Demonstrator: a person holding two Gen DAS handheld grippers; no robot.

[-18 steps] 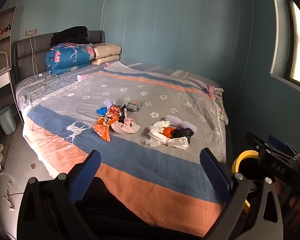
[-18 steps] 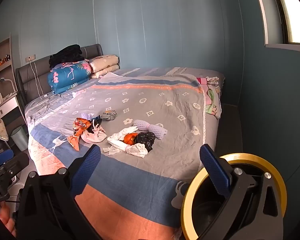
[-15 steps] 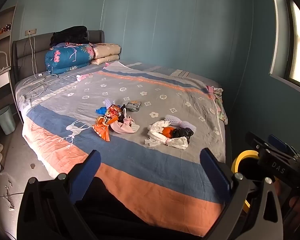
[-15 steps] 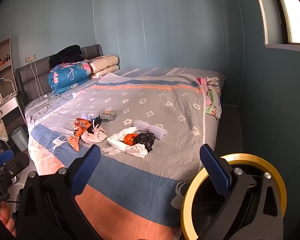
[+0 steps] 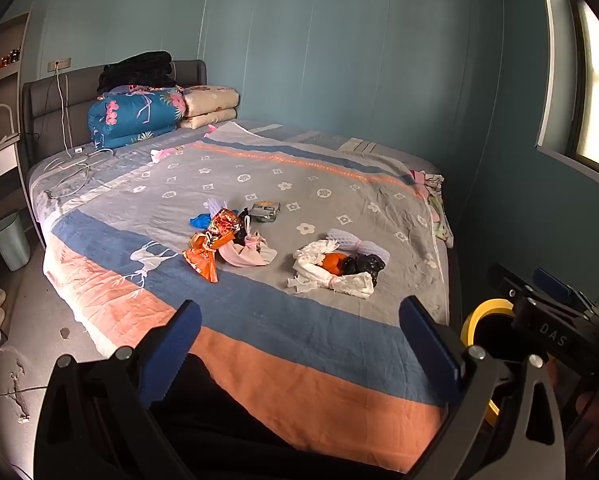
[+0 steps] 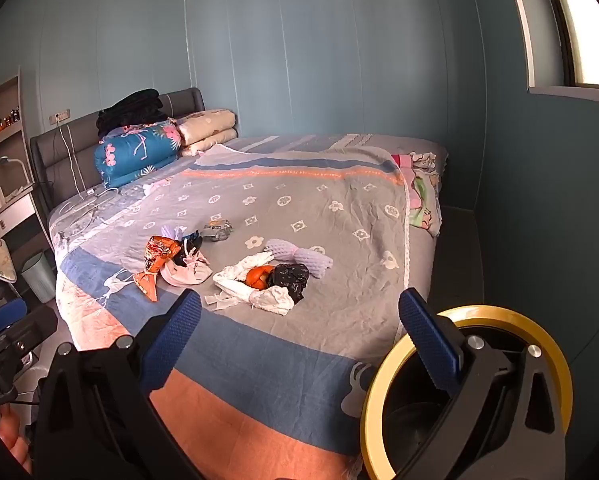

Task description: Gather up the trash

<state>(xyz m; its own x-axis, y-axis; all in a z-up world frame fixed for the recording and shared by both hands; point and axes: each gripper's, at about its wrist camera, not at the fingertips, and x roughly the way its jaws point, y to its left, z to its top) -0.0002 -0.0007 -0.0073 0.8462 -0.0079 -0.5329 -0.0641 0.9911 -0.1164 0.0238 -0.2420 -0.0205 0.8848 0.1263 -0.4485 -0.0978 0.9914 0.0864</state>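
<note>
Two clumps of trash lie mid-bed. One holds an orange snack wrapper (image 5: 209, 248) (image 6: 157, 258), a pink cloth pouch (image 5: 247, 252), a blue scrap (image 5: 201, 221) and a crushed silver pack (image 5: 265, 211) (image 6: 217, 229). The other holds white tissue (image 5: 323, 274) (image 6: 255, 292), orange peel (image 5: 333, 262), a black bag (image 5: 363, 264) (image 6: 289, 276) and white foam netting (image 6: 299, 256). A yellow-rimmed bin (image 6: 465, 392) (image 5: 485, 320) stands at the bed's near right corner. My left gripper (image 5: 299, 336) and right gripper (image 6: 299, 332) are both open and empty, well short of the trash.
The bed (image 5: 319, 344) has a striped grey, blue and orange cover. Folded quilts (image 5: 139, 114) and pillows (image 5: 209, 106) are stacked at the headboard, with white cables (image 5: 73, 168) beside them. A pale bin (image 5: 11, 240) stands on the floor left; clothes (image 6: 421, 188) hang at the far edge.
</note>
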